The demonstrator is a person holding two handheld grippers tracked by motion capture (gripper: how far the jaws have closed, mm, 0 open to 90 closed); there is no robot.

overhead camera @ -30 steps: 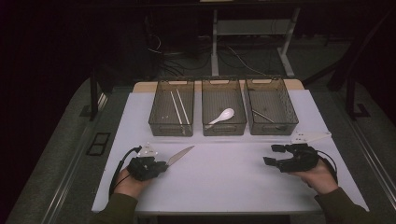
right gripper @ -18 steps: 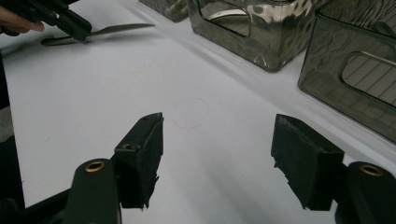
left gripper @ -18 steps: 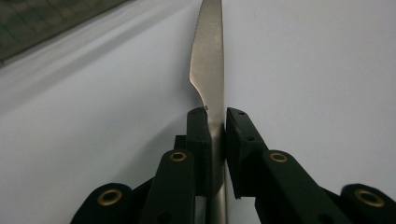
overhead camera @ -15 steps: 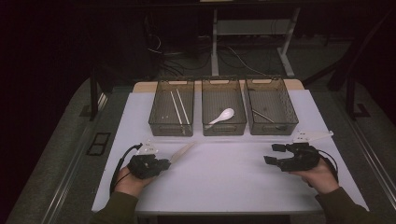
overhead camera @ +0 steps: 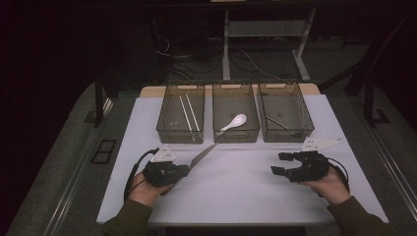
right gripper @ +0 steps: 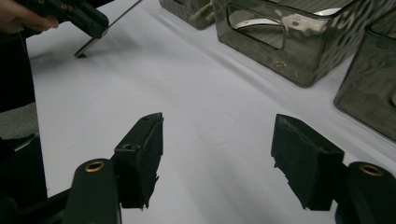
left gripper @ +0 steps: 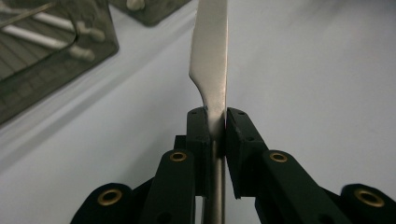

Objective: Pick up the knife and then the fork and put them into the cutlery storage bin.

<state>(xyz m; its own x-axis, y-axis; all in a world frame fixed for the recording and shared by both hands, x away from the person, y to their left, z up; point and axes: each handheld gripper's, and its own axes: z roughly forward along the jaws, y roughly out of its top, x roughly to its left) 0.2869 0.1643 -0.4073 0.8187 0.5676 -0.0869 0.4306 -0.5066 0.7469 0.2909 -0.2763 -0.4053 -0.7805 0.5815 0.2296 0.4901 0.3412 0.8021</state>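
Left gripper is clamping a knife, blade pointing toward the middle bin. Right gripper is hovering with jaws apart over bare table, well short of the bins.

Three bins, two chopsticks, one spoon, one knife.

The row of three grey bins walls off the far side of the white table. Nearer than that row, the tabletop lies open between the two grippers. The knife held by the left gripper slants toward the left bin's near wall.
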